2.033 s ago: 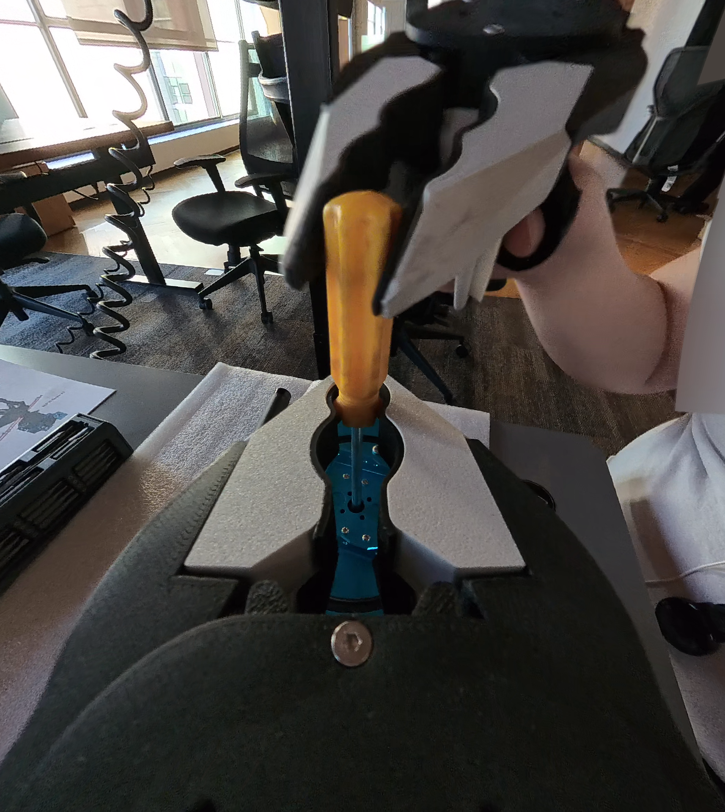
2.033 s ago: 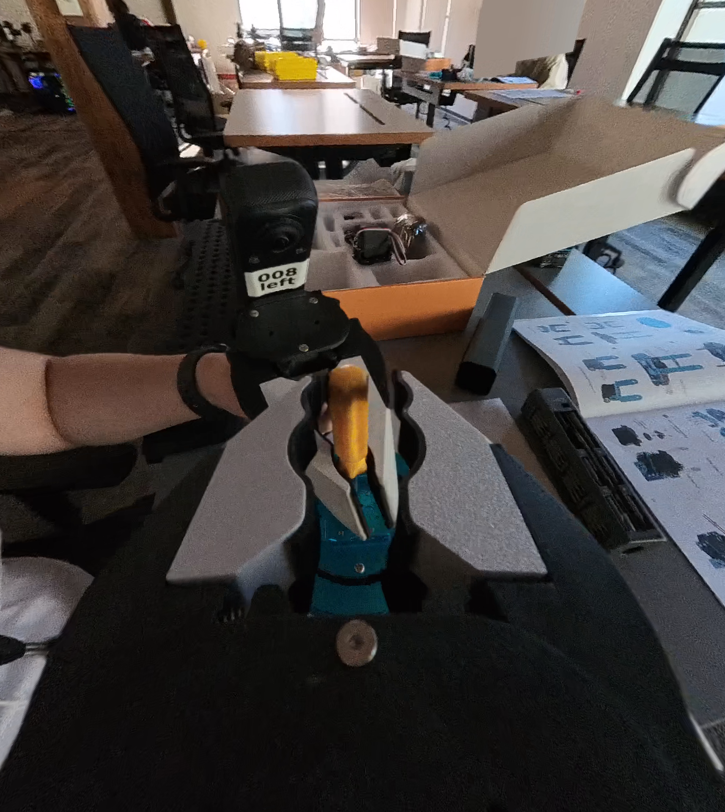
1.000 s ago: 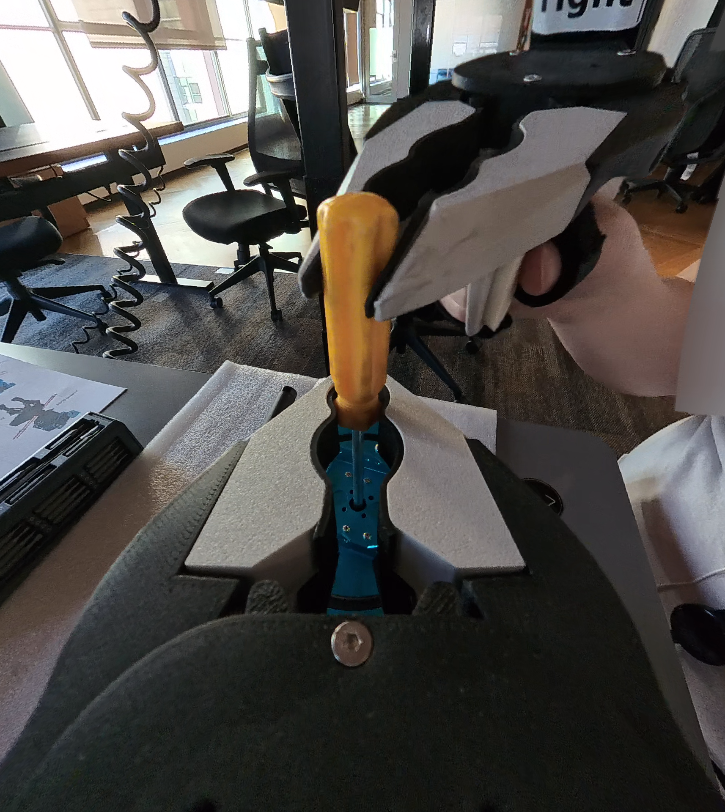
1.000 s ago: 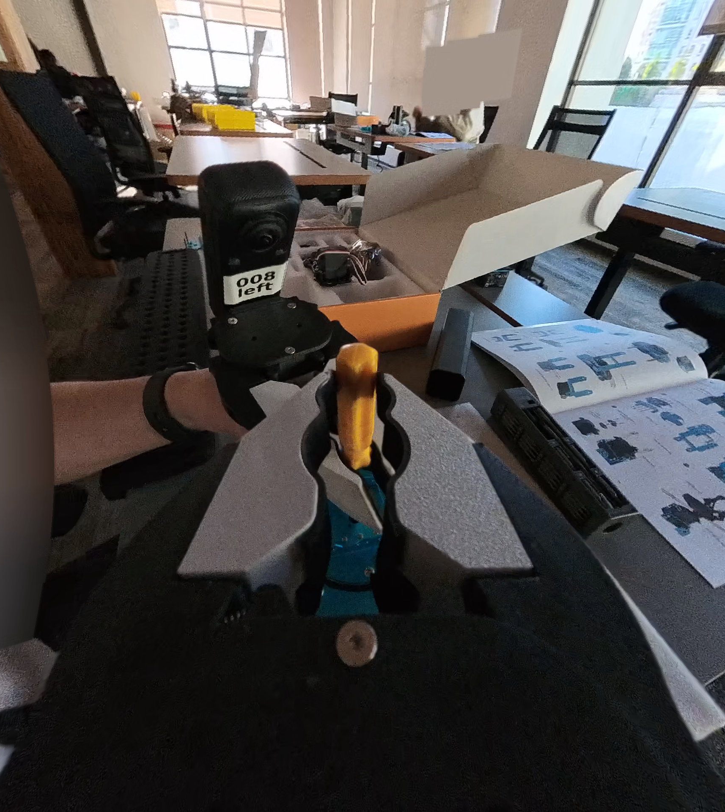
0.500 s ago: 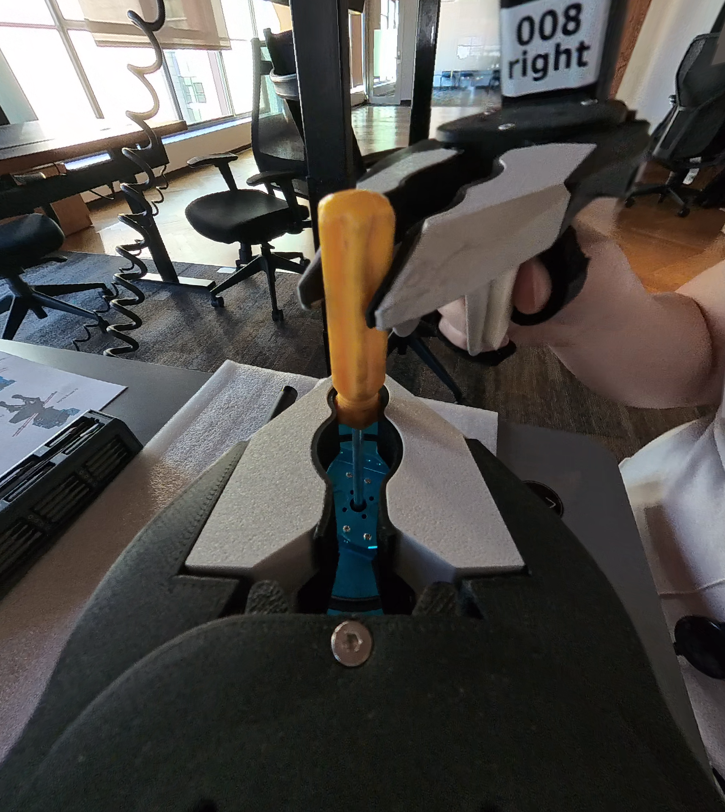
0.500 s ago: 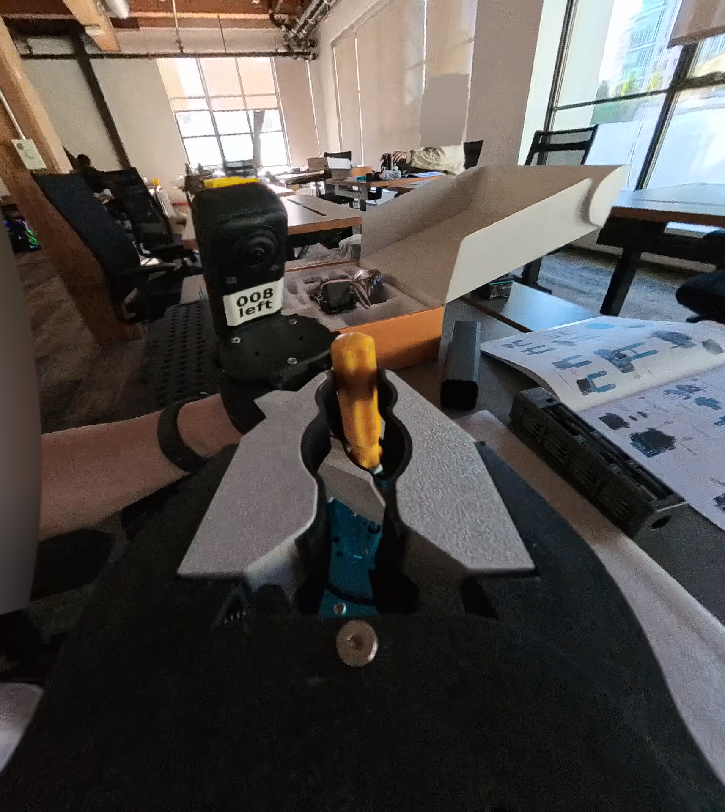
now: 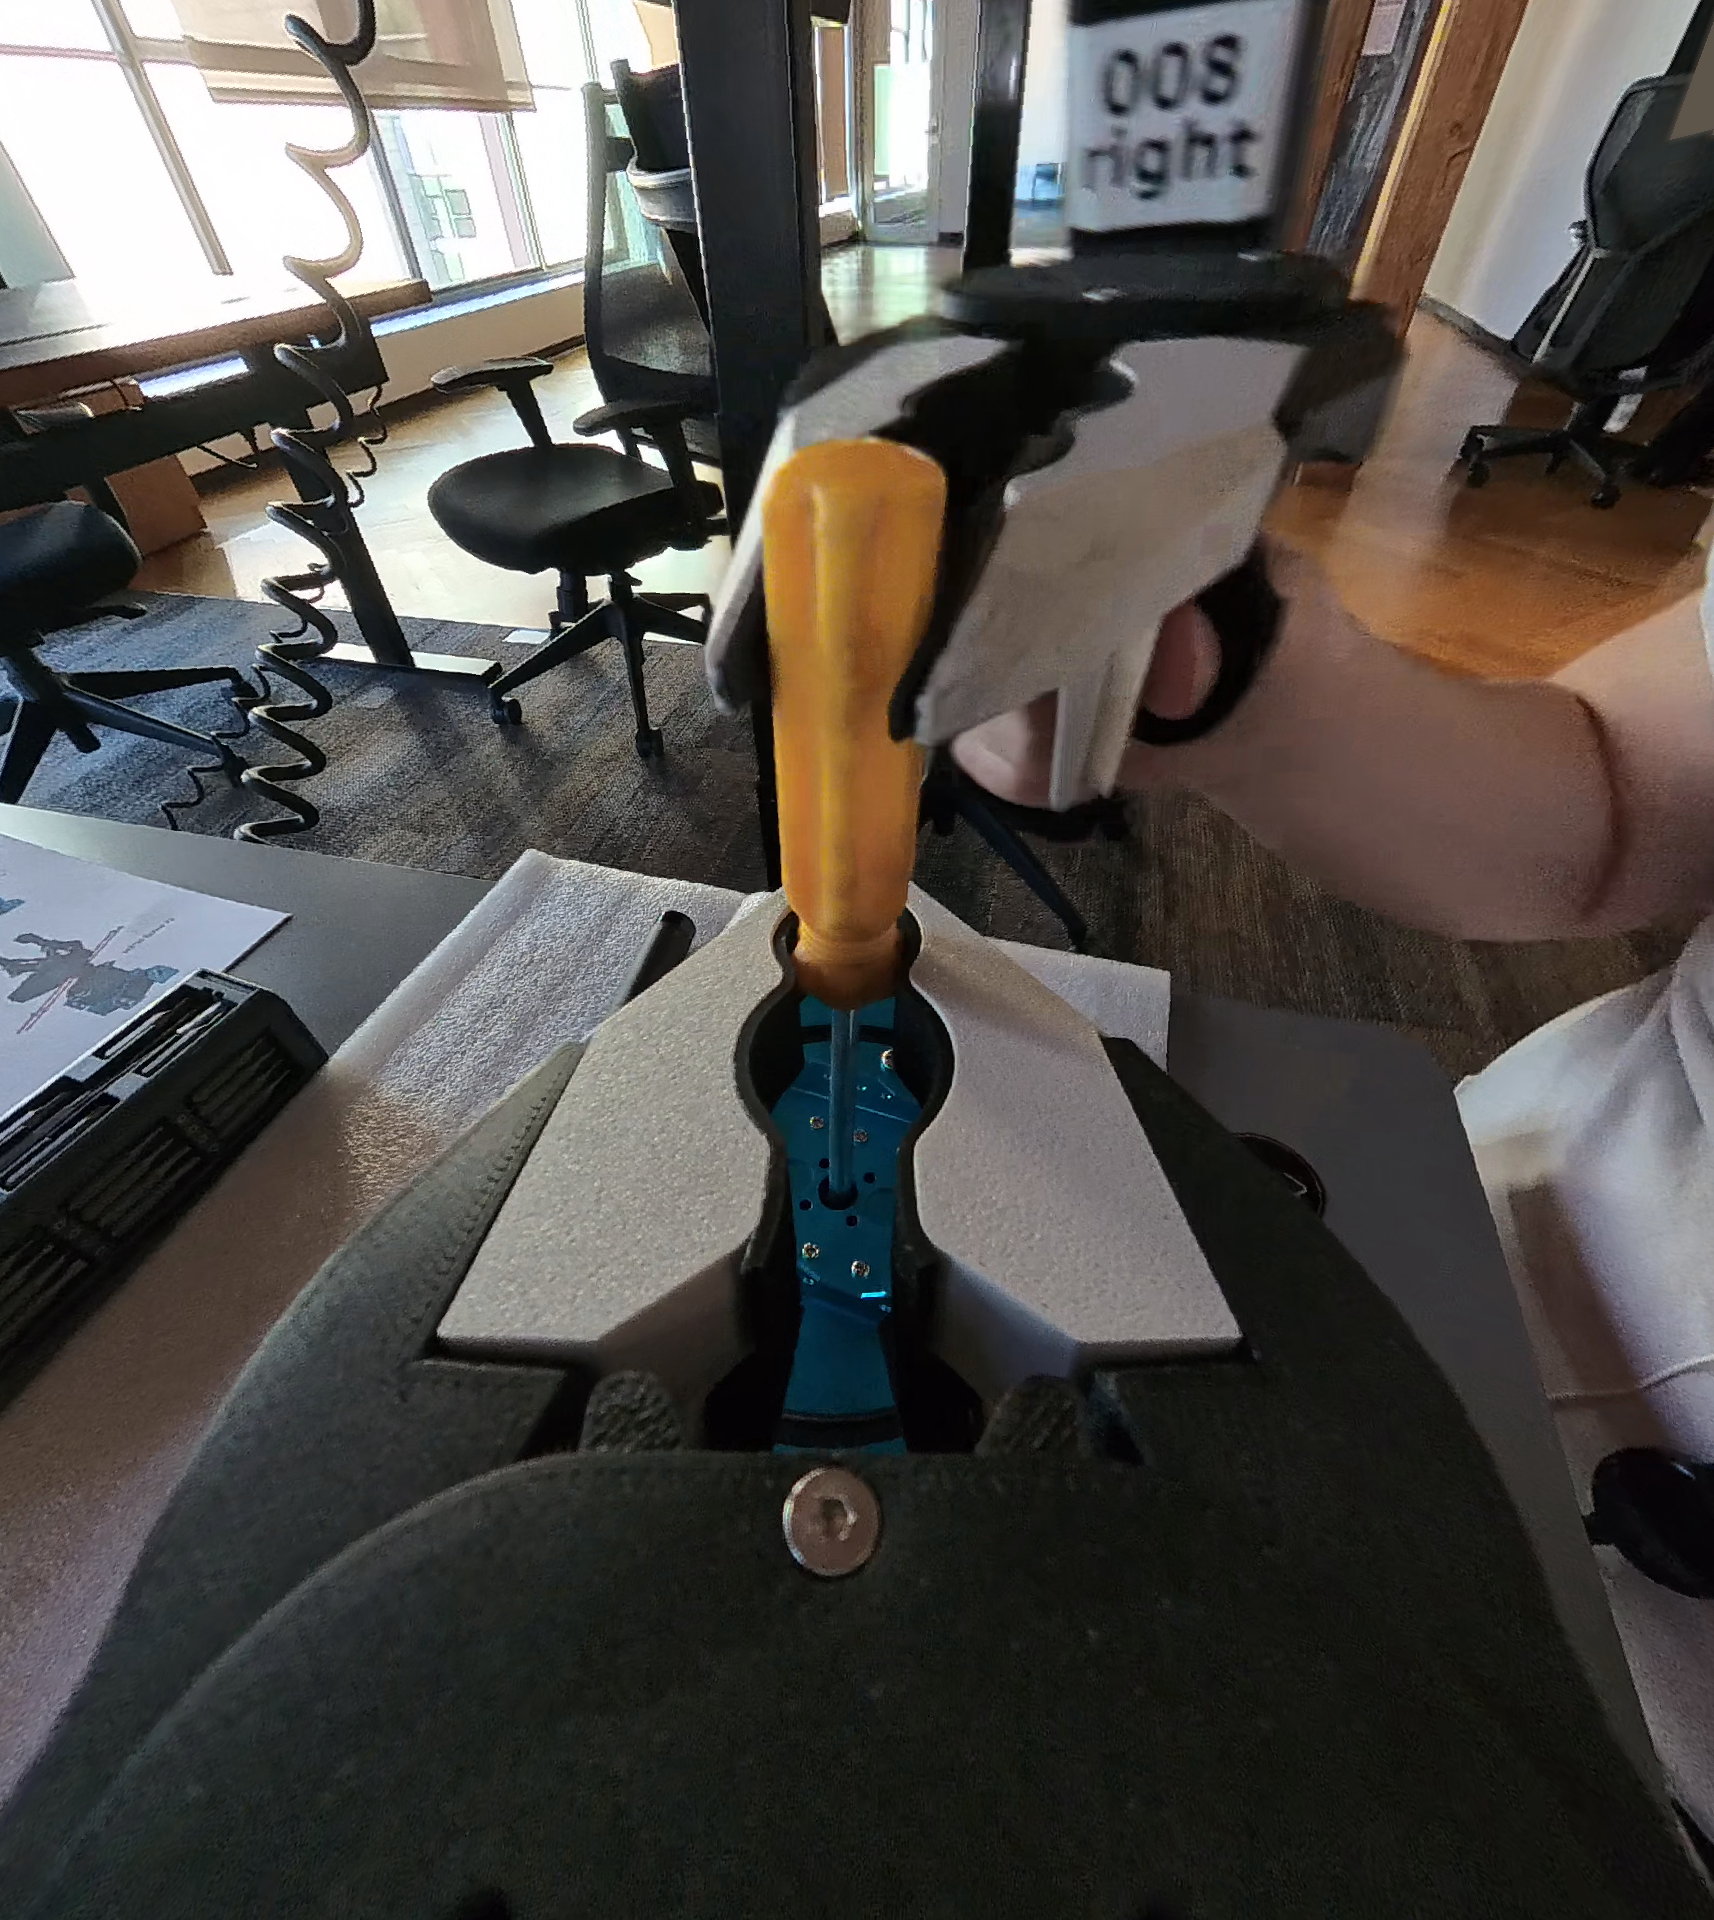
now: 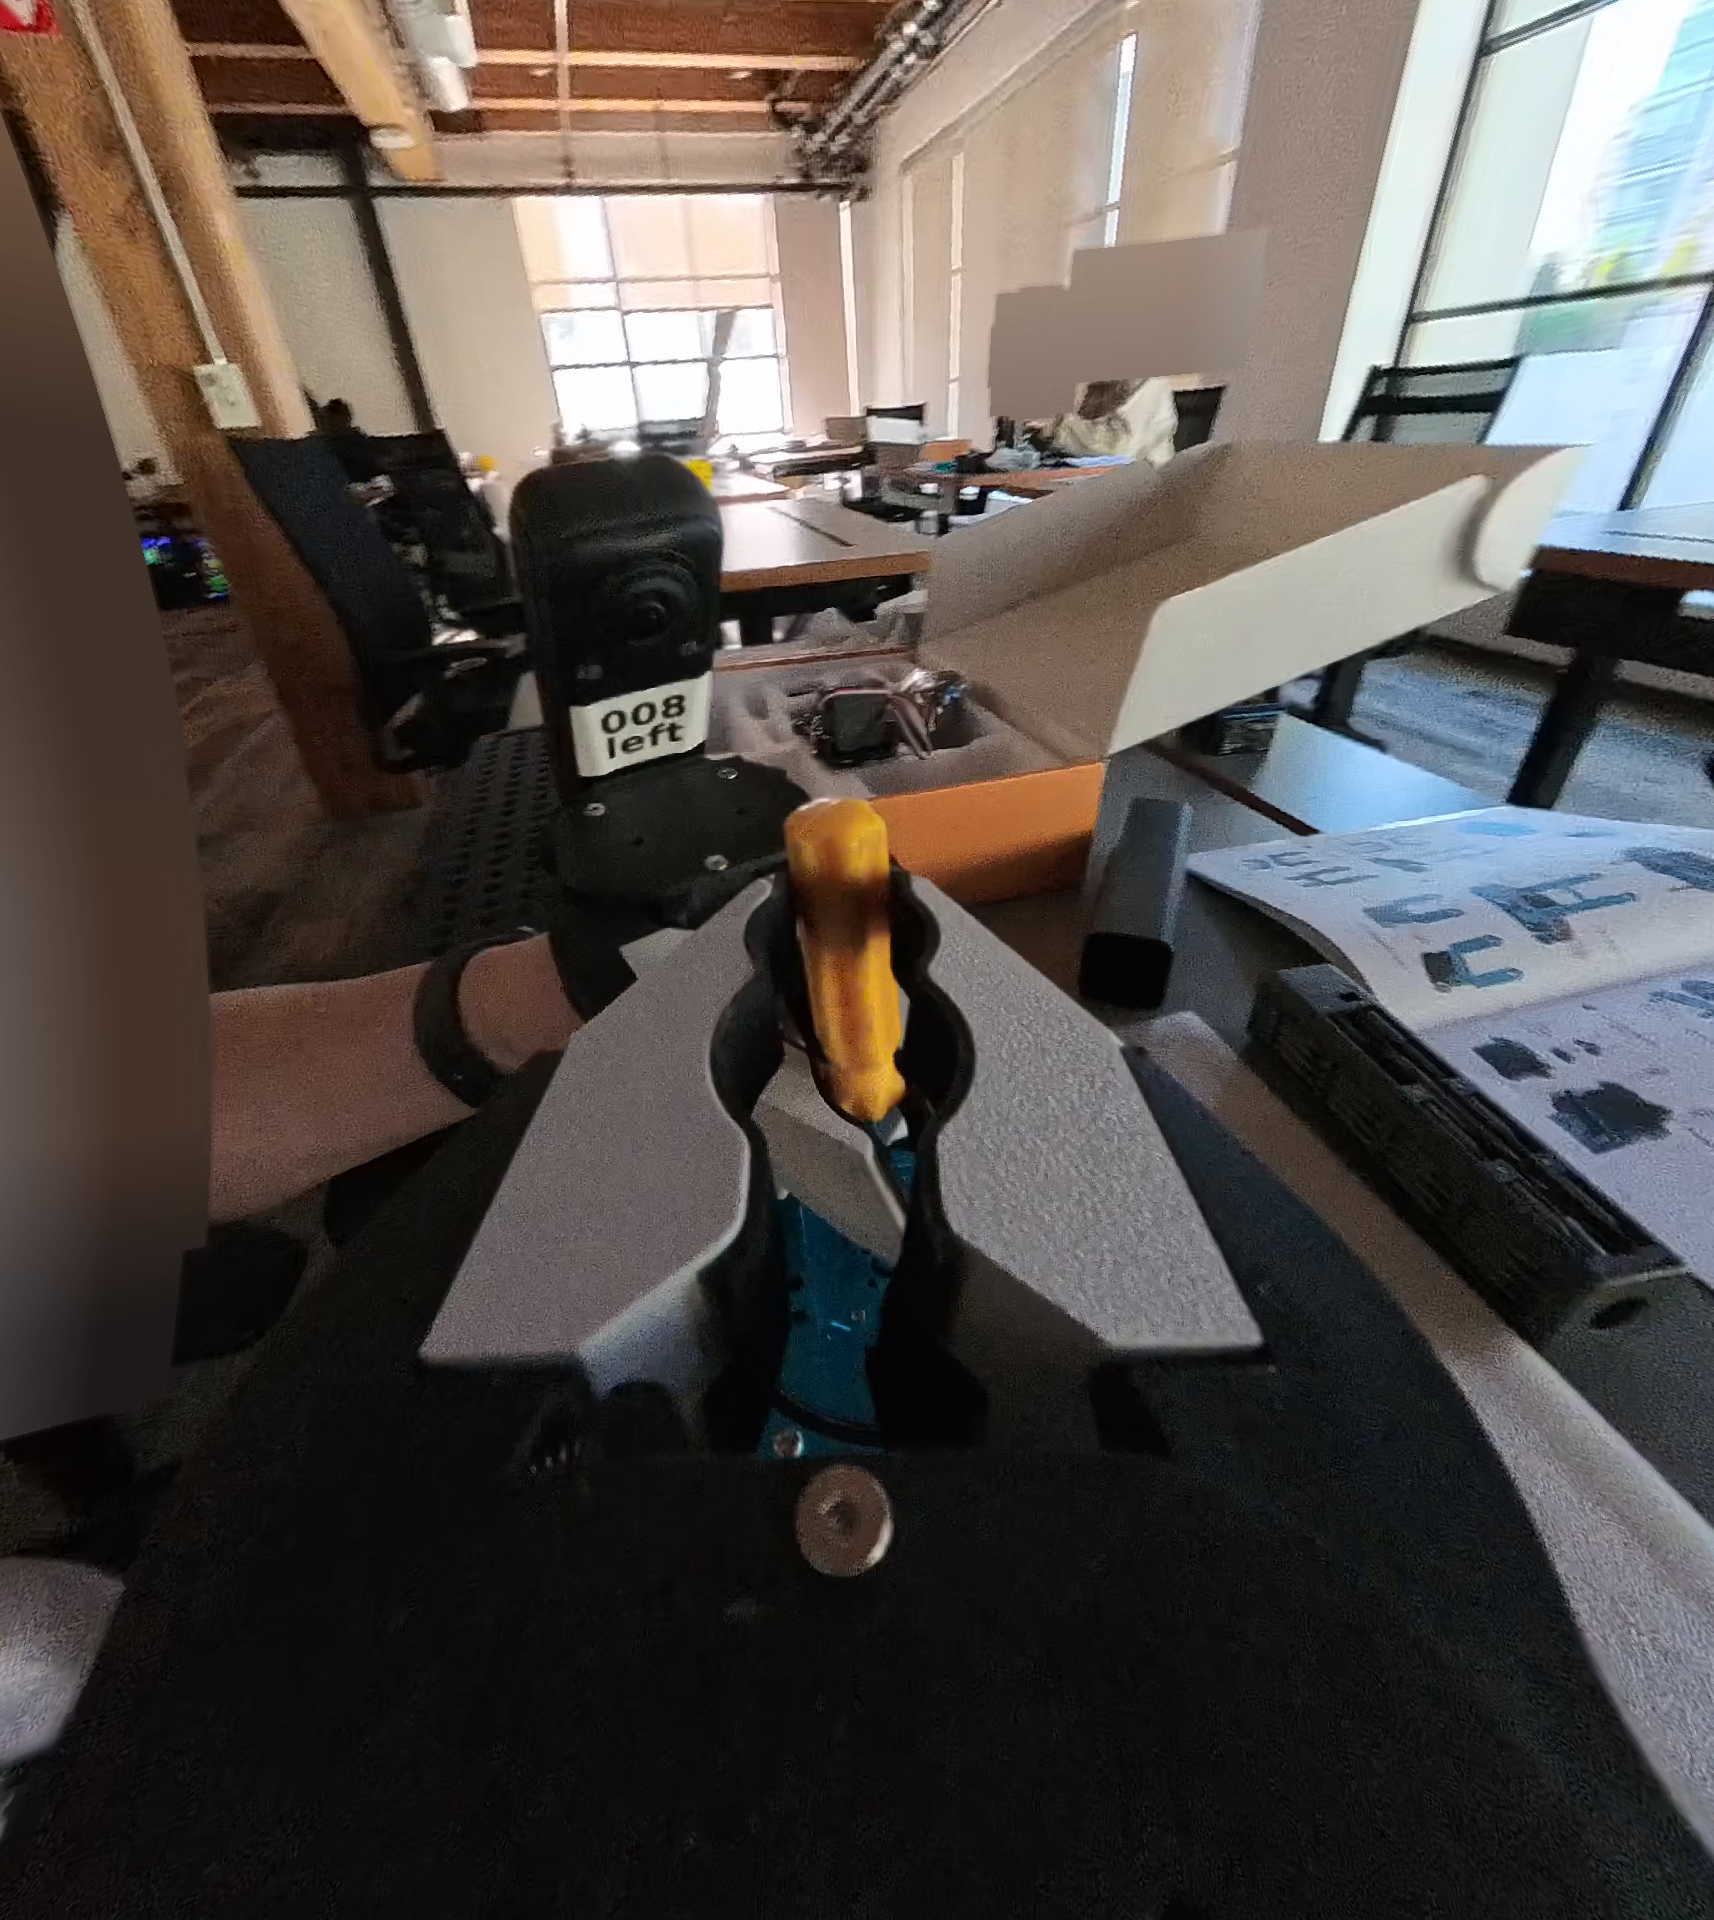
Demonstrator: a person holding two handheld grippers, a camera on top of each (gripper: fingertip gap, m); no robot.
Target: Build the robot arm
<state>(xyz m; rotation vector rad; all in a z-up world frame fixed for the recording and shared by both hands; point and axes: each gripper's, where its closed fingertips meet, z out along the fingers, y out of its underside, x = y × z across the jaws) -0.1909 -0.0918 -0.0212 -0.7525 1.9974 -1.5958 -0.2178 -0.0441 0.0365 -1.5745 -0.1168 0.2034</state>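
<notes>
My left gripper (image 7: 845,925) is shut on a blue metal part with small screw holes (image 7: 837,1205), held between its grey pads (image 7: 624,1164). An orange-handled screwdriver (image 7: 848,675) stands upright, its thin shaft (image 7: 840,1101) reaching down into a hole in the blue part. My right gripper (image 8: 837,904) is shut on the orange handle (image 8: 842,987). In the left wrist view it (image 7: 822,696) clamps the handle from the right, a hand behind it. The blue part (image 8: 827,1309) also shows below the handle in the right wrist view.
A black bit case (image 8: 1435,1122) and an open illustrated manual (image 8: 1559,987) lie on the dark table. An orange box with a raised lid (image 8: 988,842) and a black rectangular tube (image 8: 1133,914) stand behind. White foam padding (image 7: 541,956) lies under the work. Office chairs stand beyond the table edge.
The right gripper has swung around the upright handle and levelled out, so its view has pitched up. The screwdriver stays in the blue part. The left gripper has held still.
</notes>
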